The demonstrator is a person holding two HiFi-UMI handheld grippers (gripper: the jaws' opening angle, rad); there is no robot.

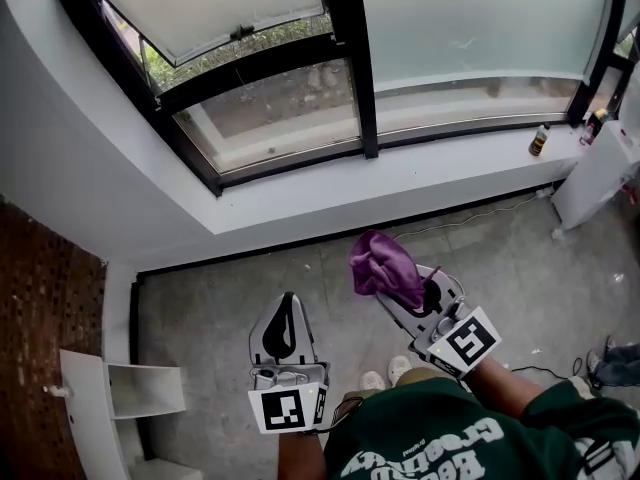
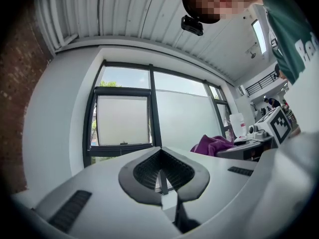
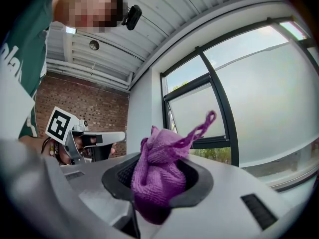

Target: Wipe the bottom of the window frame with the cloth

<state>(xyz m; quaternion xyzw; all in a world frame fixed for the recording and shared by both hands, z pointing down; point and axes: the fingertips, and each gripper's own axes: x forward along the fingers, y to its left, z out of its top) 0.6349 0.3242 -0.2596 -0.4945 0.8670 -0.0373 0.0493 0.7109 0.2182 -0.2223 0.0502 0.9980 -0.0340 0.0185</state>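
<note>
A purple cloth (image 1: 383,264) is bunched between the jaws of my right gripper (image 1: 415,290), which is shut on it; in the right gripper view the cloth (image 3: 159,176) fills the jaw gap. My left gripper (image 1: 285,325) is held lower left, jaws closed together with nothing between them (image 2: 162,176). The black window frame's bottom rail (image 1: 300,160) runs across the top of the head view, above the white sill (image 1: 400,183). Both grippers hang over the floor, well short of the window. The cloth (image 2: 213,144) also shows at the right of the left gripper view.
A small dark bottle (image 1: 539,140) stands on the sill at the right. A white cabinet (image 1: 600,173) stands at the right edge, a white shelf unit (image 1: 115,408) at the lower left beside a brick wall (image 1: 40,328). A cable (image 1: 470,218) lies along the floor.
</note>
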